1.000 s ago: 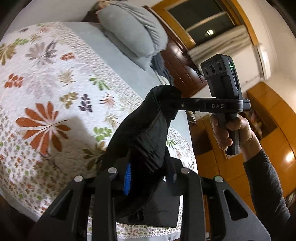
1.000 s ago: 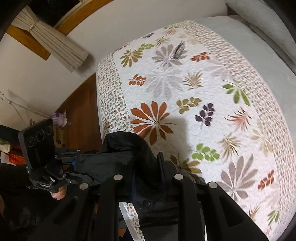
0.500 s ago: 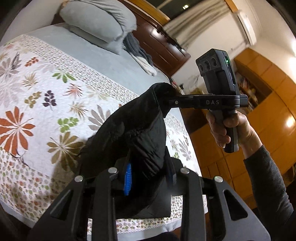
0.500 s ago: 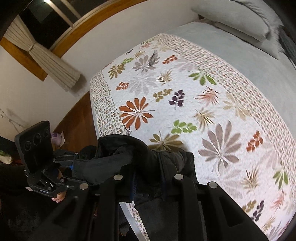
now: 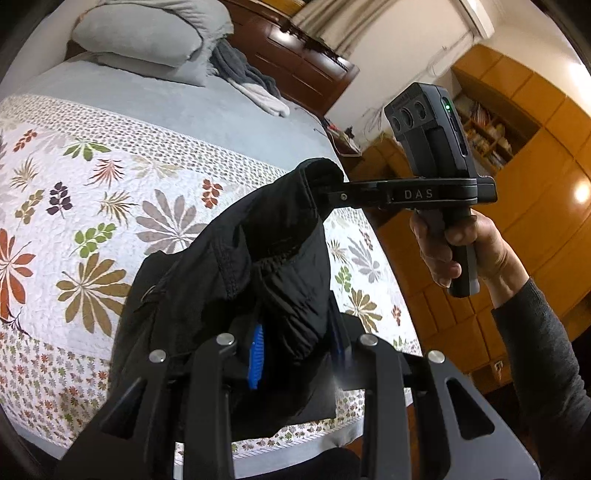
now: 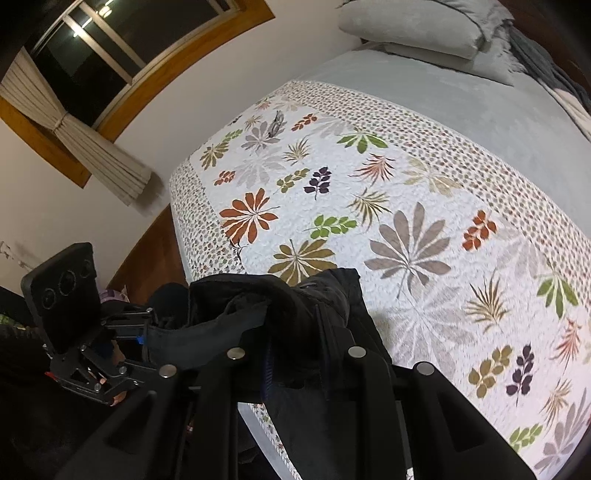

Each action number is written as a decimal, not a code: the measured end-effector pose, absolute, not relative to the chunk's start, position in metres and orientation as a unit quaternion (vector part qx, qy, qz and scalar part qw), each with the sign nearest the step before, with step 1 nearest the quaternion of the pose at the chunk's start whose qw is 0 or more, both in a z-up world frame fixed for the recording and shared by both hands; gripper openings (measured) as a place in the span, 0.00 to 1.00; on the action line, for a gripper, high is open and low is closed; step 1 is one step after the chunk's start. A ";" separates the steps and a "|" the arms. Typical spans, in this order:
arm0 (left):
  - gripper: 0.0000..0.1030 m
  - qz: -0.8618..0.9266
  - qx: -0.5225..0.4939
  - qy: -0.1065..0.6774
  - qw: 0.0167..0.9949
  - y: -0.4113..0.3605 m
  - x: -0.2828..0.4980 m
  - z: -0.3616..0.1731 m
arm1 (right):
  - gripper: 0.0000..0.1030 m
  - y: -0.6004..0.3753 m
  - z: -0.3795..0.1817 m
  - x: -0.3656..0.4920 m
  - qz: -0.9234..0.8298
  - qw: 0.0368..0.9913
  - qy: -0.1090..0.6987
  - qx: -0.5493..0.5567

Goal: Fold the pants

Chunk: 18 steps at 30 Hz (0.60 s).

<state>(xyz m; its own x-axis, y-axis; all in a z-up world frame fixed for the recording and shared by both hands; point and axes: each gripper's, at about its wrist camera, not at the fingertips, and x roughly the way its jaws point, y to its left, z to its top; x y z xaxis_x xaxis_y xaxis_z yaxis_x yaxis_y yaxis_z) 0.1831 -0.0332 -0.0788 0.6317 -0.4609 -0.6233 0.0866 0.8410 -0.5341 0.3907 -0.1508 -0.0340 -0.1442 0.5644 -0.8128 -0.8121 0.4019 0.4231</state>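
Observation:
Black pants (image 5: 266,258) hang bunched between both grippers above the near edge of a bed. In the left wrist view my left gripper (image 5: 297,350) is shut on one end of the fabric, its blue pad pressed into it. My right gripper (image 5: 325,190), held by a person's hand (image 5: 454,247), pinches the other end higher up. From the right wrist view, my right gripper (image 6: 295,354) is shut on the pants (image 6: 240,306). The left gripper (image 6: 147,332) grips them at the left. The lower pants drape over the quilt's edge.
A white quilt with leaf prints (image 6: 406,206) covers the near half of the bed, with grey sheet beyond. Grey pillows (image 5: 147,33) and loose grey clothes (image 5: 251,81) lie by the dark headboard (image 5: 303,62). Wooden cabinets (image 5: 535,166) stand right; a window with a curtain (image 6: 99,151) is on the left wall.
Both grippers have carried the pants sideways along the bed's near edge and rolled. The pillows and headboard have come further into view. Both grips are unchanged.

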 end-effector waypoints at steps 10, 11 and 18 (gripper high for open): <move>0.26 -0.174 -0.180 0.434 0.866 -0.088 0.196 -0.095 | 0.20 -0.213 -0.059 0.393 0.525 0.659 0.532 -0.081; 0.26 -0.175 -0.176 0.436 0.865 -0.092 0.196 -0.095 | 0.20 -0.220 -0.062 0.393 0.524 0.660 0.532 -0.077; 0.26 -0.182 -0.139 0.463 0.857 -0.129 0.206 -0.115 | 0.20 -0.257 -0.086 0.395 0.516 0.666 0.535 -0.060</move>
<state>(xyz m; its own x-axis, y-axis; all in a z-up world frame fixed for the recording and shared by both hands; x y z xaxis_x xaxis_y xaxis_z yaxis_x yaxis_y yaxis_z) 0.2056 -0.1292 -0.1150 0.5060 -0.4400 -0.7419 0.1831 0.8953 -0.4061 0.3947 -0.2567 -0.0861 -0.1057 0.6233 -0.7748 -0.7524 0.4593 0.4721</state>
